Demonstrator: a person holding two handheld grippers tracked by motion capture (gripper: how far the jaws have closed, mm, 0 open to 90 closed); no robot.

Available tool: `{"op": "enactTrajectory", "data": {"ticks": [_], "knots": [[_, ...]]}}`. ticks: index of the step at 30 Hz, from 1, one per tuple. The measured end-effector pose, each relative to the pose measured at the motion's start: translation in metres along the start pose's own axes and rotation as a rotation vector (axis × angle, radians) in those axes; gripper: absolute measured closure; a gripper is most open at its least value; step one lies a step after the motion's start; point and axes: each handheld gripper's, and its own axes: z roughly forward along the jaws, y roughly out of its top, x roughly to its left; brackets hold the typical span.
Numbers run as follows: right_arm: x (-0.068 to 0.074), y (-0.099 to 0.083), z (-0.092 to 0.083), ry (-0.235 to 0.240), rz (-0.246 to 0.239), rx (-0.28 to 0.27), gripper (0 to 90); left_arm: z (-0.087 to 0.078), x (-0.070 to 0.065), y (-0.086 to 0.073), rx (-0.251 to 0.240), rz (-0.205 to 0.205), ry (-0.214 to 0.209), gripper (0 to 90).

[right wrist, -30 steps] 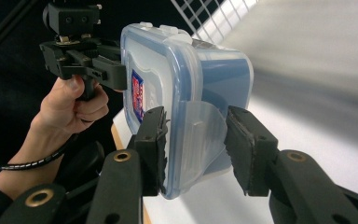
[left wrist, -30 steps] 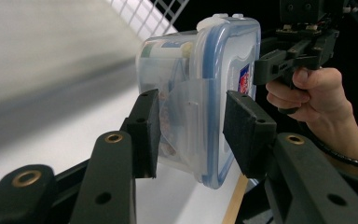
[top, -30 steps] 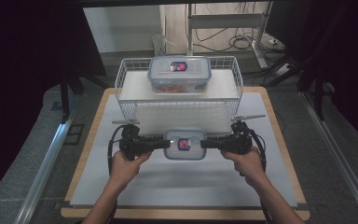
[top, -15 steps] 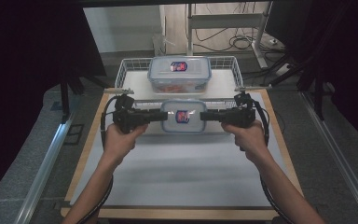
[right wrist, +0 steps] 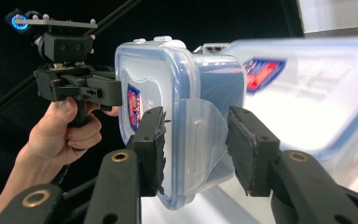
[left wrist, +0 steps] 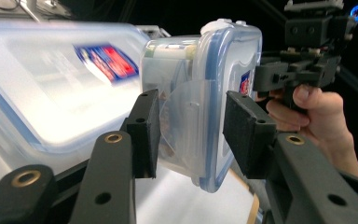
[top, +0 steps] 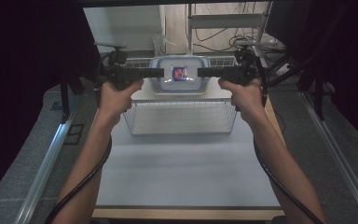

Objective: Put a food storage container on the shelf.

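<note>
Left gripper [top: 156,73]: held in the person's left hand [top: 116,93], jaws level and pointing inward, clamped on the left end of the small container [top: 181,74]. In the left gripper view its pads [left wrist: 144,133] press on top and bottom of that end, with the clear latch flap between them.

Small container: clear plastic box, rounded corners, blue-edged snap lid, hinged latch flap at each short end. A red and blue label [top: 180,73] sits in the middle of the lid. Pale contents show dimly through the wall; what they are cannot be told. The container hangs in the air between both grippers, above the white wire basket [top: 182,116] and directly over a larger container [left wrist: 51,88] of the same make, which bears the same label and lies in the basket.

Right gripper [top: 204,72]: held in the person's right hand [top: 244,93], mirrored to the left one, clamped on the container's right end. Its pads [right wrist: 249,149] bear on lid and base, latch flap between.

Basket: stands on the far part of the white tabletop [top: 182,172].
</note>
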Motion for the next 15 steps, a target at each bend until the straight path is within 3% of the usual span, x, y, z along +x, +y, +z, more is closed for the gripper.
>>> {"op": "enactTrajectory", "data": {"ticks": [8, 11, 13, 15], "knots": [[-0.021, 0.026, 0.016, 0.000, 0.072, -0.011, 57.7, 0.011, 0.022, 0.017, -0.007, -0.076, 0.013, 56.5], [-0.029, 0.029, 0.019, 0.002, 0.101, -0.001, 57.4, 0.014, 0.025, 0.019, -0.011, -0.073, 0.025, 56.3], [-0.031, 0.029, 0.020, -0.006, 0.102, 0.004, 57.8, 0.015, 0.023, 0.021, -0.008, -0.043, 0.080, 56.2], [-0.031, 0.030, 0.023, -0.025, 0.095, 0.016, 55.5, 0.019, 0.022, 0.022, 0.000, -0.039, 0.099, 56.2]]}}
